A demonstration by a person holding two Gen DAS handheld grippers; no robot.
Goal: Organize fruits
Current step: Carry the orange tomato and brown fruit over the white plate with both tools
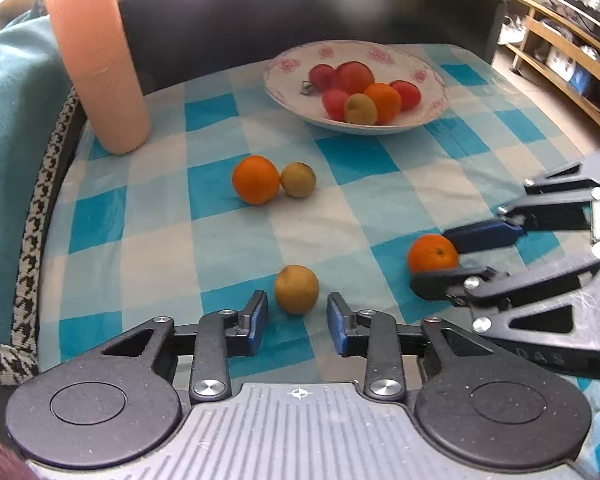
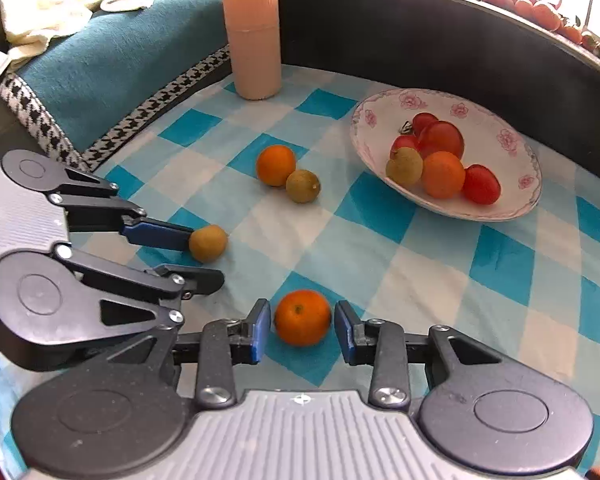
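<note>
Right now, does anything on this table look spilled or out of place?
Nothing spilled or damaged. Four fruits lie loose on the checked cloth outside the bowl: two oranges and two yellowish fruits.

The cloth [image 1: 228, 240] on the table is checked in bright blue, pale blue and white. The plate [image 1: 432, 80] is white with pink flowers along its rim and carries red tomatoes [image 1: 354, 76], an orange [image 1: 384, 102] and a yellowish-brown fruit [image 1: 360, 109]. Two more oranges [image 1: 256, 179] and two more brown fruits [image 1: 298, 179] lie on the cloth. The ribbed cylinder [image 1: 100, 64] is peach pink. The blanket [image 2: 112, 68] at left is teal with a black-and-white houndstooth border. The left gripper [image 1: 297, 322] and right gripper [image 2: 302, 326] are black with blue pads and grey ribbed bodies.
</note>
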